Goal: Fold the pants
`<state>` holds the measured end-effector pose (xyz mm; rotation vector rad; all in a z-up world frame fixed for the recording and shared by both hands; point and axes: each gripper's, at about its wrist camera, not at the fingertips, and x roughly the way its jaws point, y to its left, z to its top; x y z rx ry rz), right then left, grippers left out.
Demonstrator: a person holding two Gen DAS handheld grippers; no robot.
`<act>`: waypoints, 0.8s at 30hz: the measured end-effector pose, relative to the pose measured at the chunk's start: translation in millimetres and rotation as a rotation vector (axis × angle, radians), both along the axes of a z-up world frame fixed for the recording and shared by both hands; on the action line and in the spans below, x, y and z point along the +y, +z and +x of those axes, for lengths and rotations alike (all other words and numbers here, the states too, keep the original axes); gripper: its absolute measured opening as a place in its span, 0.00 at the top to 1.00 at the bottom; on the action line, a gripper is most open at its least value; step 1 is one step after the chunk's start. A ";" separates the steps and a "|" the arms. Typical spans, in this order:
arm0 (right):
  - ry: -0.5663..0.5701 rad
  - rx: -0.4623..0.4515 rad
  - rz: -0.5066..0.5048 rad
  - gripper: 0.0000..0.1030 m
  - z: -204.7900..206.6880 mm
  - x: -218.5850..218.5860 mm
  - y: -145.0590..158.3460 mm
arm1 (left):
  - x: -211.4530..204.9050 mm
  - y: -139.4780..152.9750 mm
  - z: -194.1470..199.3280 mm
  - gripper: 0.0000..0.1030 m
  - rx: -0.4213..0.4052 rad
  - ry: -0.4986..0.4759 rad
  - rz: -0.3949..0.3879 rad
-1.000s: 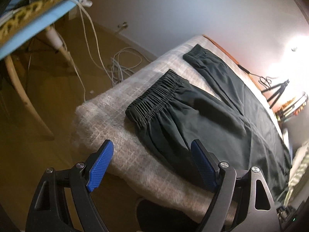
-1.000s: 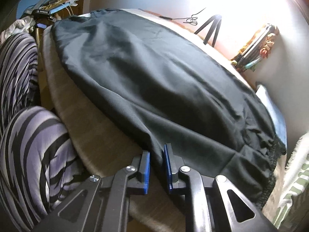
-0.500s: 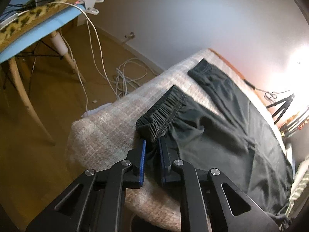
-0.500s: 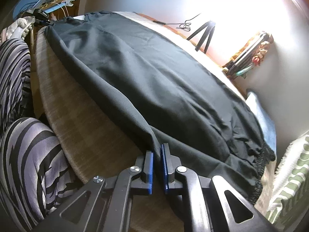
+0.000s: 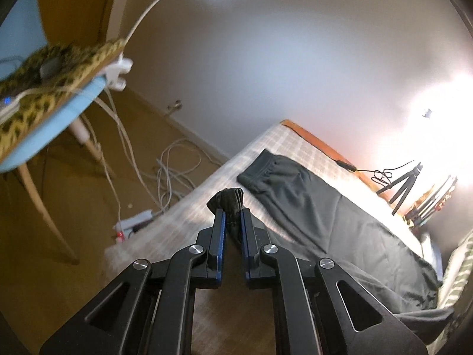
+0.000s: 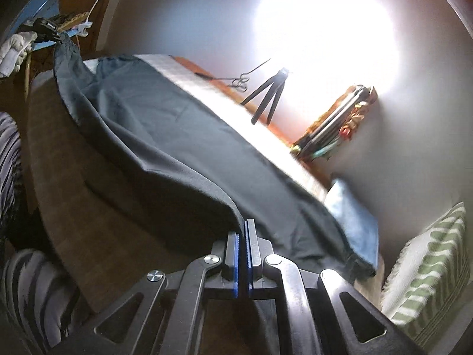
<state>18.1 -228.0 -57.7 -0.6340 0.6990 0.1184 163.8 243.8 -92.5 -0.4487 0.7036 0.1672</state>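
Dark pants lie along a bed covered by a pale checked blanket. My left gripper is shut on the bunched elastic cuff of the near leg and holds it above the blanket. The far leg's cuff lies flat. In the right wrist view my right gripper is shut on the near edge of the pants toward the waist end, and that edge hangs lifted off the blanket. The left gripper, in a gloved hand, shows at the far end, holding the cuff up.
A blue chair with a leopard-print cushion stands left of the bed, over loose cables and a power strip. A small tripod and stacked books line the wall. A green striped pillow and blue cloth sit at the right.
The left gripper went from wide open to shut on the near cuff. Both grippers then rose, lifting the near edge of the pants off the blanket.
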 end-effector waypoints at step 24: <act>-0.070 0.043 -0.049 1.00 189.9 -32.5 -20.5 | -31.5 -18.9 172.9 0.93 0.096 0.001 0.034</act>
